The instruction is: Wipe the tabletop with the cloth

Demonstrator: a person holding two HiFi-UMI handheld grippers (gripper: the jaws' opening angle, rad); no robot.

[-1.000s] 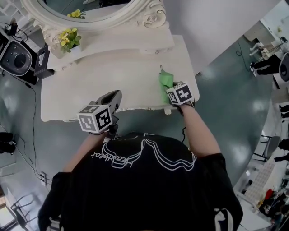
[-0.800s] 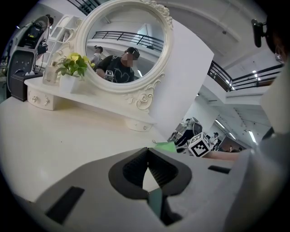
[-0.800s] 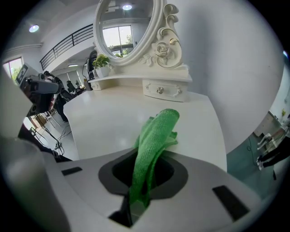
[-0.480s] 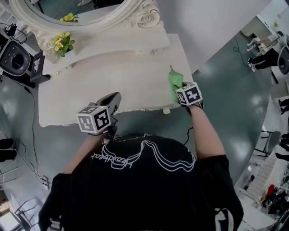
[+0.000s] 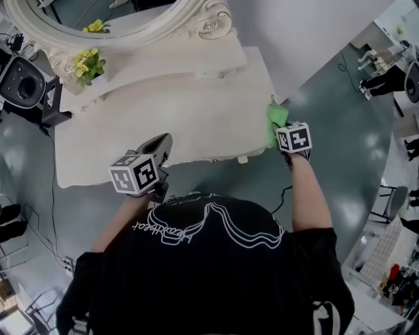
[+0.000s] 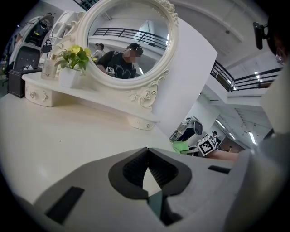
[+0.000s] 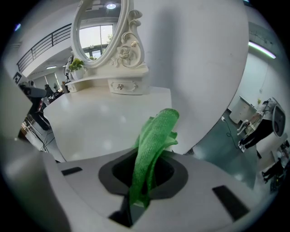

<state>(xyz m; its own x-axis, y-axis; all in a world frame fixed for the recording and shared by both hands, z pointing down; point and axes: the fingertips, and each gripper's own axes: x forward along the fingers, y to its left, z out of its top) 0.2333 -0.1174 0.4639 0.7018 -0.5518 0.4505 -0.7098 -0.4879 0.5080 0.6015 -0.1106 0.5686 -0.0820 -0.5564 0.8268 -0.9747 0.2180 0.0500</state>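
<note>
One cloth (image 7: 155,136) juts lengthwise forward from right hand-held gripper (image 7: 144,174).

One table (image 5: 163,105), one mirror (image 5: 196,19), one potted plant (image 5: 86,64), one cloth (image 5: 275,122), one black speaker (image 5: 19,73). Two grippers: left gripper (image 6: 148,156), right gripper (image 7: 144,179), one marker cube (image 5: 137,173) on each. One person (image 5: 209,262), two arms showing.
</note>
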